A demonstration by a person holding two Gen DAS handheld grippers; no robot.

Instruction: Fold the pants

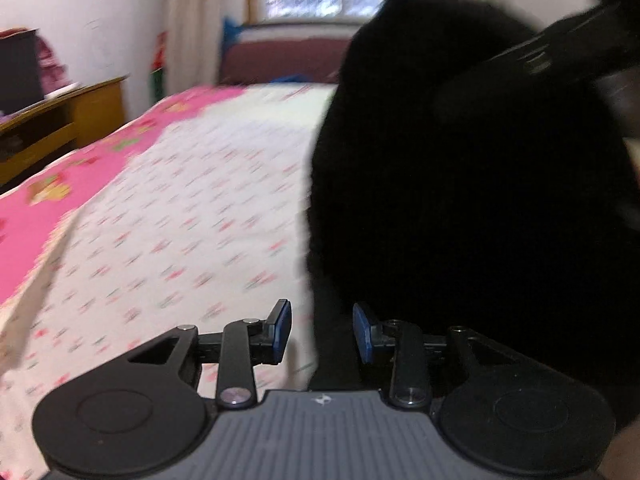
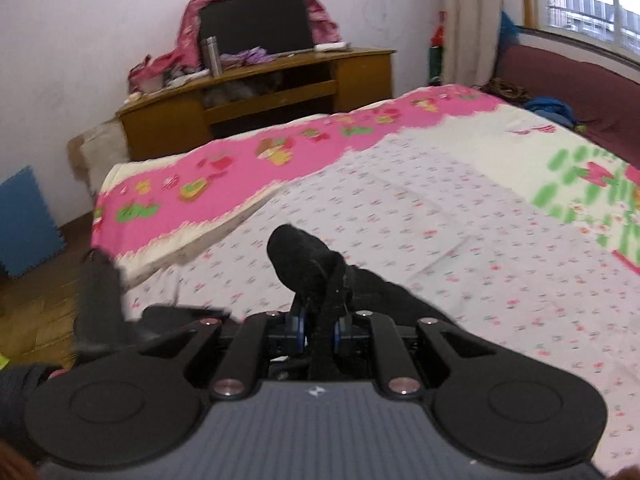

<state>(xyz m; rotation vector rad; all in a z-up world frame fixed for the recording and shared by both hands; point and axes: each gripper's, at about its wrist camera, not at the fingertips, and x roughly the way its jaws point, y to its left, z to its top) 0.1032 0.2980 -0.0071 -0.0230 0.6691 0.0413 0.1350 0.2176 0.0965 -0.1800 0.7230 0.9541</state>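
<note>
Right tongs (image 2: 319, 330) clamping black pants (image 2: 304, 264), left tongs (image 1: 322, 332) parted, empty

My right claw (image 2: 319, 330) is clamped on a fold of the black pants (image 2: 304, 264), which bunch up above the floral bed sheet (image 2: 440, 220); wooden cabinet (image 2: 260, 92) behind.

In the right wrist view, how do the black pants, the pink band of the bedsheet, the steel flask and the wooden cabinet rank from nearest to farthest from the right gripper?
1. Black pants, clamped in the right gripper.
2. Pink band, ahead, across the bed.
3. Wooden cabinet, beyond the bed's far edge.
4. Steel flask, on the cabinet top, left of the dark screen.
</note>
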